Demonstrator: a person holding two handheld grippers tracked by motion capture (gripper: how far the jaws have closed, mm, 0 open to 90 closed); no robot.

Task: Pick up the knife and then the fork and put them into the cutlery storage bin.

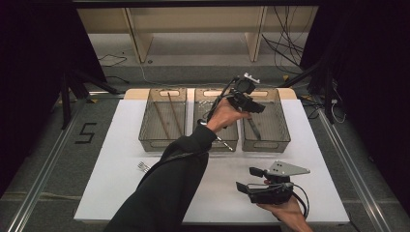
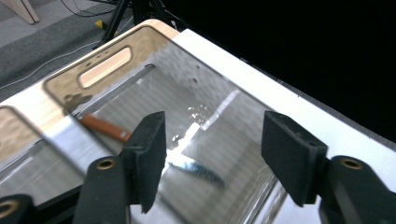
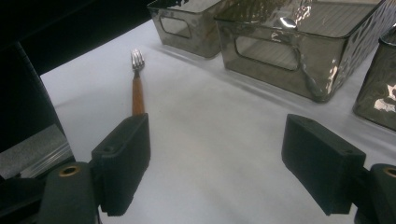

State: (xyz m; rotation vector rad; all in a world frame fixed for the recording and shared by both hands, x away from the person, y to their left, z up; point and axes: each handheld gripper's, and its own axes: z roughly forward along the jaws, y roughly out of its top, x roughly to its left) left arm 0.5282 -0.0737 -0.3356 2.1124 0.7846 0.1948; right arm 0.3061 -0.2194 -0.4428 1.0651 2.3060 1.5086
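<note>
My left gripper [image 1: 254, 107] hangs open over the right-hand clear bin [image 1: 286, 131], reached across from the person's dark sleeve. In the left gripper view nothing sits between its jaws [image 2: 215, 154]. Below them a knife [image 2: 196, 169] with a brown wooden handle lies on the bin floor [image 2: 140, 88]. In the high view the knife [image 1: 254, 128] lies near the bin's left wall. My right gripper [image 1: 249, 179] rests open near the table's front right, empty [image 3: 217, 163]. A wooden-handled fork [image 3: 136, 88] lies on the white table ahead of it, also seen at the front left [image 1: 143, 166].
Three smoked clear bins stand in a row at the back of the white table [image 1: 121, 183]. The left bin [image 1: 145, 137] holds two long brown sticks. The middle bin [image 1: 231, 147] holds a thin metal utensil. Dark floor and cables surround the table.
</note>
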